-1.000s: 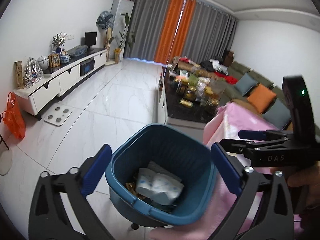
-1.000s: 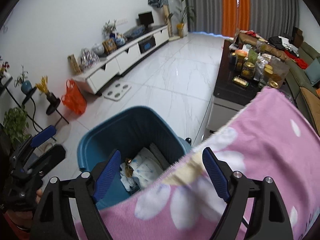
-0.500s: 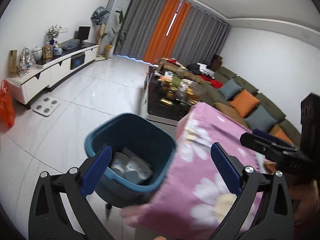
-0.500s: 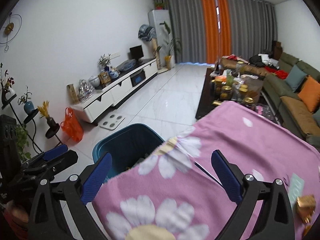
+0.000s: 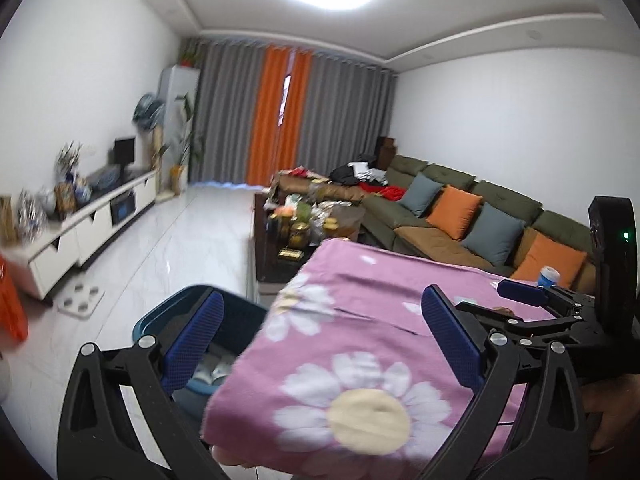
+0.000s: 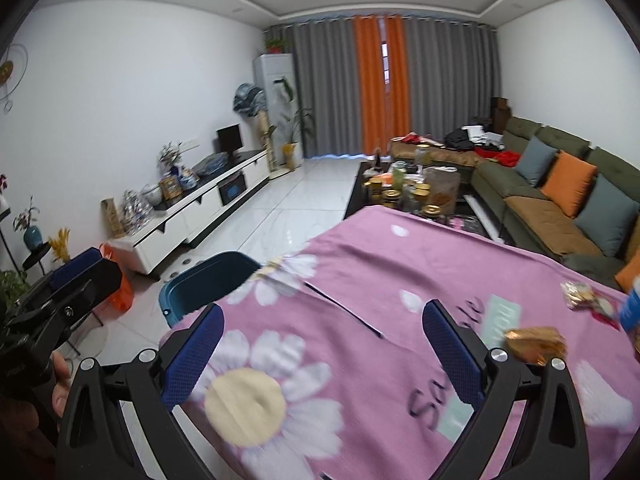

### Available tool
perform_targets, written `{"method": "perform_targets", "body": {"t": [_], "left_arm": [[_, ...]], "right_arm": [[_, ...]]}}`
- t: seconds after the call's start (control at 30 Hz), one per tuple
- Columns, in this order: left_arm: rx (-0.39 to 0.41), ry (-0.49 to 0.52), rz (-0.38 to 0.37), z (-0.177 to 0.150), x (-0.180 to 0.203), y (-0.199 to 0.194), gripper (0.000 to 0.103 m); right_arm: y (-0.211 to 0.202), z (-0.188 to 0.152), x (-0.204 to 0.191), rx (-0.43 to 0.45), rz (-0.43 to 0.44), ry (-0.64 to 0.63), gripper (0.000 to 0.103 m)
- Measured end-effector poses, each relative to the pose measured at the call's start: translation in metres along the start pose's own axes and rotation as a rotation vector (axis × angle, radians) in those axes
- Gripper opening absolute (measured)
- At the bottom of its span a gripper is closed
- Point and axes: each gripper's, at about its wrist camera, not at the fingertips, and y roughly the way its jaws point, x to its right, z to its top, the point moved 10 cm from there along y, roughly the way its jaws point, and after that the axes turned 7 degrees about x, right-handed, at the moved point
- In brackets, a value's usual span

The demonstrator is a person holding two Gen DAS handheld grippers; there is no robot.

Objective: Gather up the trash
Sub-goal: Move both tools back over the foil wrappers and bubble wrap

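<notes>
We hold the right hand-held gripper (image 6: pixel 318 352) over the pink flowered cloth on the bench (image 6: pixel 400 264); its jaws have just been opening and stand wide with nothing between them, ready for wrappers. The gold wrapper (image 6: pixel 534 345) lies just right of it. The left hand-held gripper (image 5: pixel 320 340) is also spread and empty. The blue bin (image 6: pixel 208 280) sits ahead-left, by the bench edge, presumably for short drops.

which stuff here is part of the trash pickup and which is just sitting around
For the job:
- blue bin
- gold wrapper
- snack packet
- right gripper, open, nothing in it
- left gripper, open, nothing in it

Just lying about:
- pink flowered cloth
- sofa cushions
- jars on the coffee table
- orange bag
</notes>
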Motion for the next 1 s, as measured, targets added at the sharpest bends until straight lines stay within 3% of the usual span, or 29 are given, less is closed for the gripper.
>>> {"method": "perform_targets", "body": {"t": [0.33, 0.63, 1.0], "left_arm": [[0.004, 0.048, -0.153, -0.003, 0.078, -0.019, 0.097], [-0.041, 0.092, -0.255, -0.032, 0.133, -0.031, 0.097], [-0.026, 0.097, -0.292, -0.049, 0.158, -0.048, 0.097]], "right_arm": [[-0.061, -0.024, 0.054, 0.060, -0.130, 0.061, 0.096], [-0.114, -0.058, 0.098, 0.091, -0.274, 0.100, 0.096], [-0.180, -0.089, 0.119, 0.144, -0.396, 0.107, 0.096]]}}
